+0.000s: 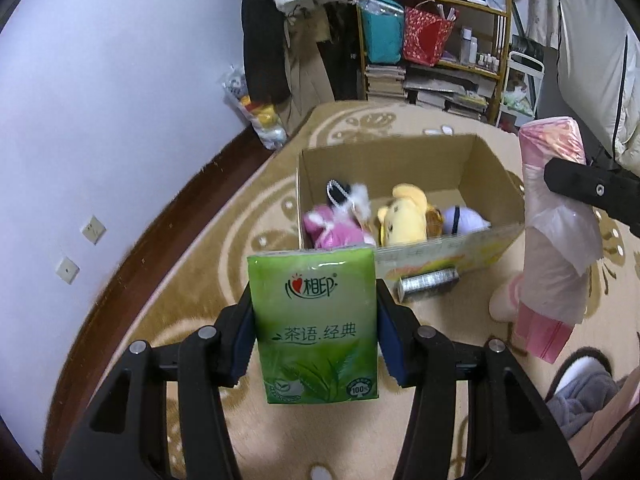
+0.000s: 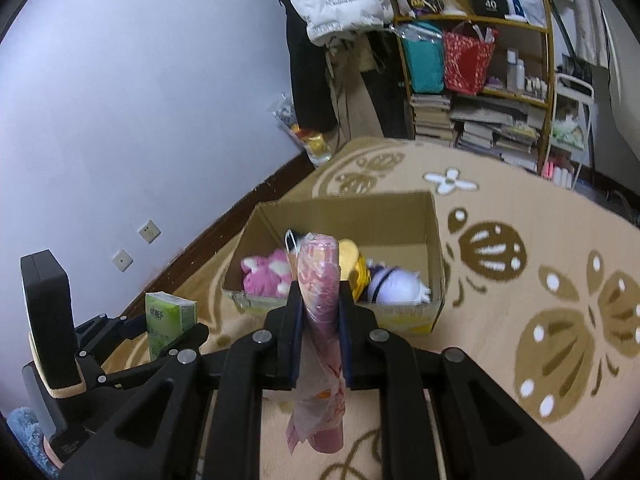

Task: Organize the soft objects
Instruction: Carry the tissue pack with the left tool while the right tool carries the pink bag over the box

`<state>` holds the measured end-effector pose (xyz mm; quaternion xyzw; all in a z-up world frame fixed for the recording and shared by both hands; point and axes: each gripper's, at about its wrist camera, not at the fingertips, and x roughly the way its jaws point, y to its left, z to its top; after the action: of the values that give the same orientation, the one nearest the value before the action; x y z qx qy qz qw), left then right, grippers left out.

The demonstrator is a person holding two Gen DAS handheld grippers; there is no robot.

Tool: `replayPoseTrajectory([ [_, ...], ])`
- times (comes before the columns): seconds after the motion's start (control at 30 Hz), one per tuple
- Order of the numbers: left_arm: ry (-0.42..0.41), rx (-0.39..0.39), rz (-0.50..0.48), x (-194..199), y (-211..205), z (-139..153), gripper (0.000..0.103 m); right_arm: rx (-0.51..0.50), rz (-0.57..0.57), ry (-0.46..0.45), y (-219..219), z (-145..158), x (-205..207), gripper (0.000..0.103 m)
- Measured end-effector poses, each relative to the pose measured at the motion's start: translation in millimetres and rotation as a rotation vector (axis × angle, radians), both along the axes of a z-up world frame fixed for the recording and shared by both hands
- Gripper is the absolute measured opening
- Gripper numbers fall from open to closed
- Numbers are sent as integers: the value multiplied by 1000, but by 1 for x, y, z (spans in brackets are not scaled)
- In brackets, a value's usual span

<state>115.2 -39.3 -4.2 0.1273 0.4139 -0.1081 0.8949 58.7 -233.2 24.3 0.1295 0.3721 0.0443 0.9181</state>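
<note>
Beige patterned carpet (image 2: 520, 240) spreads bare to the right of the cardboard box (image 2: 434, 240), while the wall runs close along its left. Left gripper (image 1: 316, 320) pinches an upright green tissue pack (image 1: 314, 320) just short of the box's near rim; right gripper (image 2: 320, 312) clamps a pink plastic-wrapped pack (image 2: 320, 280) (also upright) above that rim. Plush toys (image 1: 404, 216) fill the box floor.

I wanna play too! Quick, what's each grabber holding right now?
Left gripper: closed on the green tissue pack.
Right gripper: closed on the pink plastic-wrapped pack.
</note>
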Motion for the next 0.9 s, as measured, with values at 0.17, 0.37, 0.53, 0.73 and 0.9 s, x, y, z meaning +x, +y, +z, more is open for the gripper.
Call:
replayPoseTrajectory([
  [0.17,-30,-5,-4,16,-10,20,52,-17,0,-32,-6,16,18,16],
  [0.37,-58,7,-12,35,-20,32,52,-25,8,-61,-14,32,41,16],
  [0.53,-74,12,-17,49,-28,35,52,-67,17,-74,-20,39,58,17],
  [0.73,-84,12,-24,68,-41,33,52,-93,9,-79,-29,38,76,17],
  [0.9,-85,-3,-33,80,-55,28,52,-109,15,-63,-36,28,89,17],
])
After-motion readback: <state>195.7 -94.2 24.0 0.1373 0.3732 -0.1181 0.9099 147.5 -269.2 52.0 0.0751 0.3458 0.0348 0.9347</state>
